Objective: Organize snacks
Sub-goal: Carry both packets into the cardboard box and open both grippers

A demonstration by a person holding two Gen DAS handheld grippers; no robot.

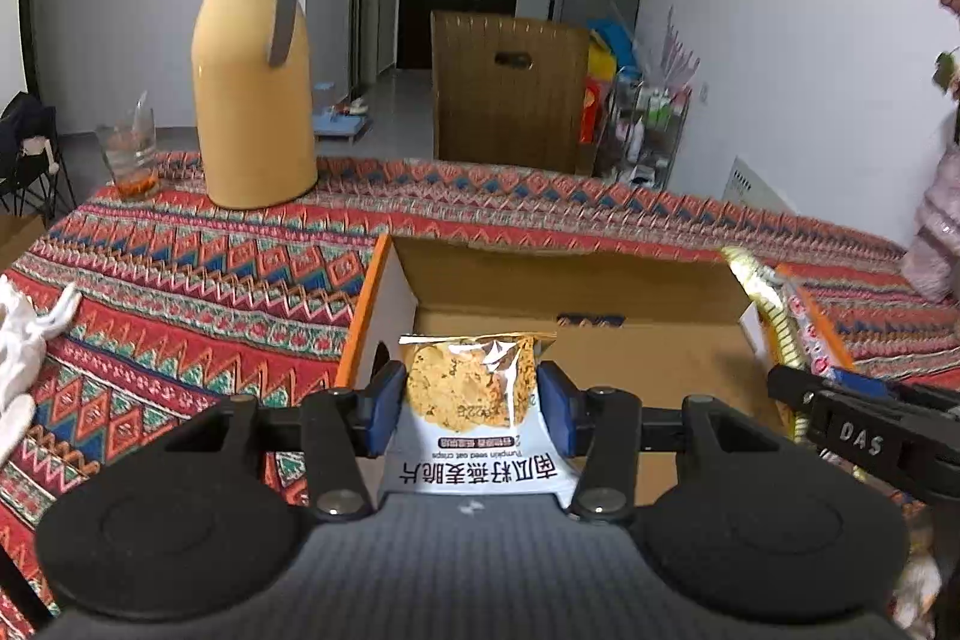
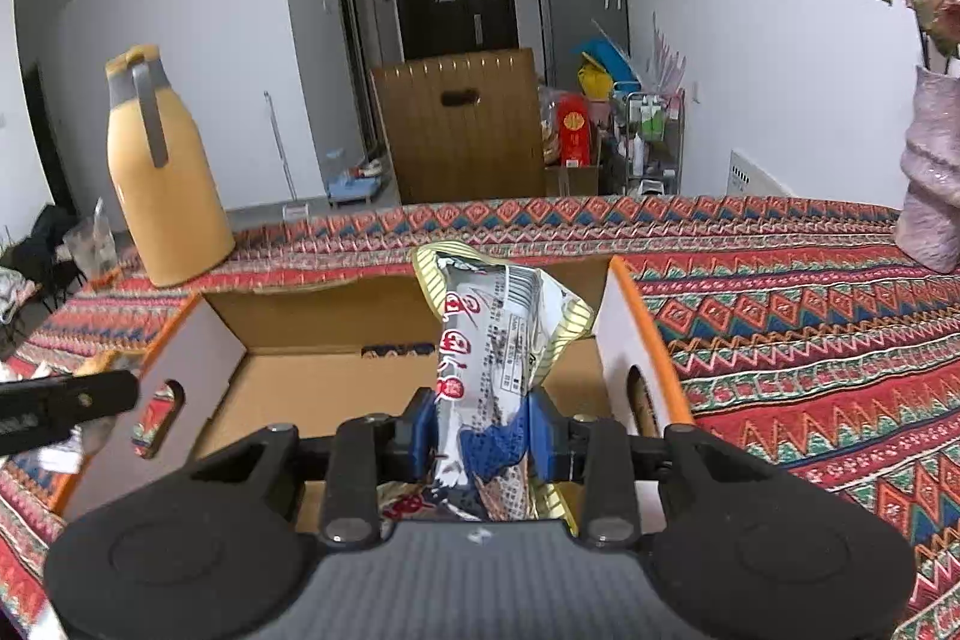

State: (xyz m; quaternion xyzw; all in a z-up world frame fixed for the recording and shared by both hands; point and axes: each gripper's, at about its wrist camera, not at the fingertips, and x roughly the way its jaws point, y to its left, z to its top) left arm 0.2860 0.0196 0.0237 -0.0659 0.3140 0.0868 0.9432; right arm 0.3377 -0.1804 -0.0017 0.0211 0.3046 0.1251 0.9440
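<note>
Above the open cardboard box (image 1: 576,280), an oat crisp packet (image 1: 474,388) is clamped between the blue pads of the left gripper (image 1: 474,409). A striped snack bag (image 2: 486,340) is pinched upright in the right gripper (image 2: 483,430), over the same box. At ten o'clock on the patterned tablecloth (image 1: 180,280) a yellow jug (image 1: 252,70) is seen.

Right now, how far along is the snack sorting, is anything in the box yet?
Nothing looks done: the visible floor of the cardboard box is bare. In hand: the left gripper clamps an oat crisp packet, and the right gripper clamps a striped-edged snack bag, both over the box. Left: releasing both inside.
</note>
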